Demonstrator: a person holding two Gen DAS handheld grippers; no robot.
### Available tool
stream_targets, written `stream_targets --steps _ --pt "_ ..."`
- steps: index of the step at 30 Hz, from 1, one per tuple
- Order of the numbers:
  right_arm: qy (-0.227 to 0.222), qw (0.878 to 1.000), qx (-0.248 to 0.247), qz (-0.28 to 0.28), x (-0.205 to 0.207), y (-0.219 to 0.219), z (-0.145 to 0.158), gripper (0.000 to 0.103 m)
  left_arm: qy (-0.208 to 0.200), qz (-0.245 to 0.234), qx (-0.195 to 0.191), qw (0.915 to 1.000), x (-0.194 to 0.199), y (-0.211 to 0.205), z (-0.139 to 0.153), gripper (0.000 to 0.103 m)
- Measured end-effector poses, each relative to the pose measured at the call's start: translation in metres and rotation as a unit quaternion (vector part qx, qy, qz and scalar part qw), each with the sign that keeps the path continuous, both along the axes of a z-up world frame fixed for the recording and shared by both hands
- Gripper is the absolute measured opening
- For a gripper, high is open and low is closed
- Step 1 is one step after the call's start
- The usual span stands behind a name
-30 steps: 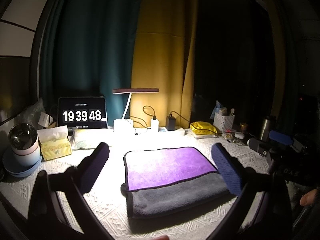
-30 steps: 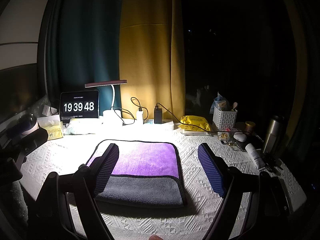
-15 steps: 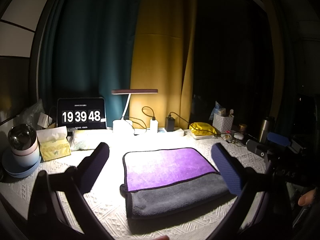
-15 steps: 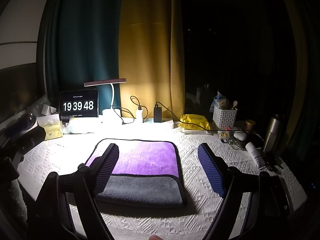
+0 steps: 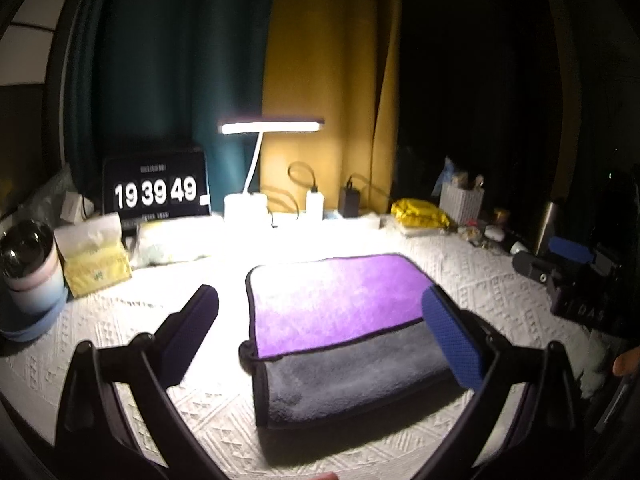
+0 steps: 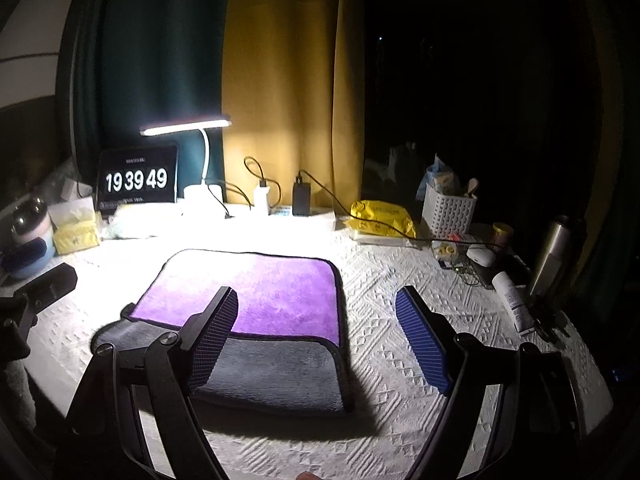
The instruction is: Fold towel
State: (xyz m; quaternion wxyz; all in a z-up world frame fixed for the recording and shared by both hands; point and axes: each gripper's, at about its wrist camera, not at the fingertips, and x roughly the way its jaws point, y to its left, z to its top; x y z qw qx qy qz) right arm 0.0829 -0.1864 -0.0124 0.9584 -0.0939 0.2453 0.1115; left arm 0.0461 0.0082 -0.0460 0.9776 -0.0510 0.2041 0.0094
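A towel (image 5: 340,320), purple on top and grey on the near folded flap, with black edging, lies flat and folded on the white textured tablecloth (image 5: 132,344). It also shows in the right wrist view (image 6: 264,320). My left gripper (image 5: 320,320) is open and empty, held above the table with its jaws spanning the towel's left part. My right gripper (image 6: 316,316) is open and empty above the towel's right edge. The right gripper's body (image 5: 576,276) shows at the right of the left wrist view; the left gripper's body (image 6: 36,292) shows at the left of the right wrist view.
Along the back stand a lit desk lamp (image 5: 272,128), a clock display (image 5: 156,192), a tissue pack (image 5: 92,256), a cup on a plate (image 5: 28,264), chargers (image 6: 300,196), a yellow packet (image 6: 380,216), a white basket (image 6: 448,208) and a steel flask (image 6: 556,252).
Both grippers have lowered and tilted slightly towards the table, so the towel sits a bit higher in view. The clock changed from 19:39:48 to 19:39:49. The towel has not moved.
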Motion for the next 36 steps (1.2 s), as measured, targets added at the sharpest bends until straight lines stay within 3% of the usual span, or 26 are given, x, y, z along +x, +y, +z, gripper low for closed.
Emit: stream_targets --steps 5,13,16,19,22,29,31,36 --pt "0.042 0.999 -0.004 0.0 0.024 -0.01 -0.021 0.084 0.051 0.001 -0.017 0.9986 0.023 0.009 -0.026 0.102" --pt "0.114 0.994 0.0 0.003 0.063 -0.024 -0.062 0.082 0.135 0.015 -0.053 0.9894 0.057 0.028 -0.069 0.101" --pt "0.143 0.99 0.004 0.012 0.074 -0.026 -0.077 0.074 0.159 0.013 -0.062 0.9852 0.064 0.029 -0.081 0.09" --pt "0.168 0.985 0.012 0.022 0.082 -0.027 -0.088 0.071 0.178 0.012 -0.065 0.9818 0.068 0.028 -0.09 0.088" --pt "0.19 0.981 0.014 0.029 0.088 -0.026 -0.098 0.059 0.191 0.011 -0.065 0.9793 0.07 0.027 -0.096 0.08" --pt "0.22 0.975 0.008 0.033 0.098 -0.026 -0.113 0.047 0.218 0.012 -0.07 0.9733 0.07 0.029 -0.105 0.055" --pt "0.225 0.974 0.003 0.034 0.099 -0.025 -0.116 0.041 0.221 0.016 -0.065 0.9729 0.071 0.029 -0.106 0.052" --pt "0.216 0.975 -0.015 0.039 0.099 -0.02 -0.113 0.014 0.226 0.021 -0.056 0.9723 0.07 0.03 -0.107 0.036"
